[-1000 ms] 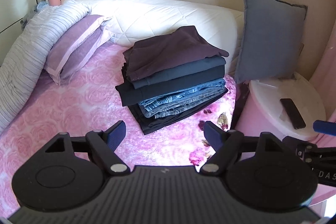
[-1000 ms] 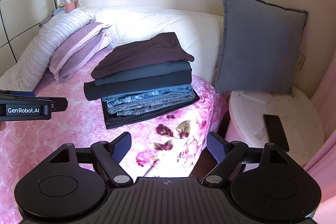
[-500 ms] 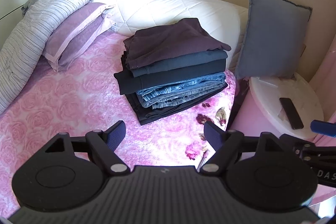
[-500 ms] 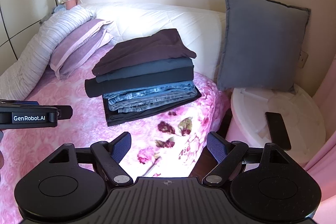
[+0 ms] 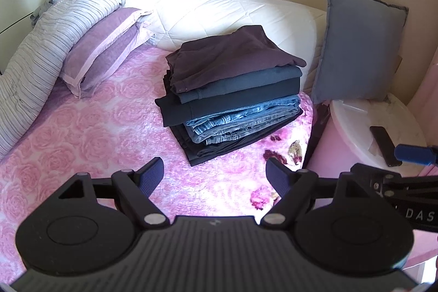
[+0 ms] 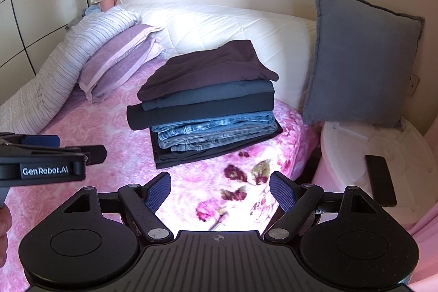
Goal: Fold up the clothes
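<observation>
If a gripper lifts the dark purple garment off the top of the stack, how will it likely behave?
The purple garment probably flops and unfolds: soft cloth, its edges already droop over the stack. Likely light, since it is a single folded piece.

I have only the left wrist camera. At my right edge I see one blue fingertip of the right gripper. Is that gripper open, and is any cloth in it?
Observer: The right gripper is open, with nothing between its fingers.
Operator: That fingertip hides the end of the dark flat thing on the white stand. Does anything lie on it?
Observer: No. The dark flat thing lies bare and whole on the white stand.
Operator: How does my own gripper look from the side?
Observer: The left gripper hangs above the pink bedspread, short of the stack of folded clothes.
</observation>
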### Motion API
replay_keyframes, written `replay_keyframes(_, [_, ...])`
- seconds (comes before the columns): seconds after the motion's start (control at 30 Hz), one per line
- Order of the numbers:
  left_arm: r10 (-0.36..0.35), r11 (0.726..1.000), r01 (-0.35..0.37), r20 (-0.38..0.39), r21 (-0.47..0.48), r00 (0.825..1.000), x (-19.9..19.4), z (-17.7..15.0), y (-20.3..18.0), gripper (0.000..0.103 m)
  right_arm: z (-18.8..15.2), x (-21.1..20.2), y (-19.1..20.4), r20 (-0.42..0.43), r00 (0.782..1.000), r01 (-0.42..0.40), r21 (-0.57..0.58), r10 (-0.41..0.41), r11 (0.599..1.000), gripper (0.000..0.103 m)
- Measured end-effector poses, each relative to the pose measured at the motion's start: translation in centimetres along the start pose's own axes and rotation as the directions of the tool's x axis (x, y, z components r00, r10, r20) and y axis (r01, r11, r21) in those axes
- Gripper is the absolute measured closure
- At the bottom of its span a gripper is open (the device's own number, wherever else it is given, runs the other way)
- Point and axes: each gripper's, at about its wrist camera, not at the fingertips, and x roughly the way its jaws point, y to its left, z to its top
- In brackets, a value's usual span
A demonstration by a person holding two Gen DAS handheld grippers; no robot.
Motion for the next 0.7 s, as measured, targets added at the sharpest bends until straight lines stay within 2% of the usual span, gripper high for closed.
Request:
replay_keyframes(0.63, [0.007,1.0,-0.007,0.001,-0.011,1.0,0.33,-0.09,0.23,0.023,0.2,0.68,-0.06,-0.018,1.0,-0.02,0.011,0.02,1.0,0.021])
replay_keyframes(0.7, [0.006,1.0,-0.006,0.002,-0.013,1.0,0.32,-0.15,0.27,0.021,0.13,0.69,-0.07,-0.021,1.0,-0.021,0.012,0.021,1.0,0.021])
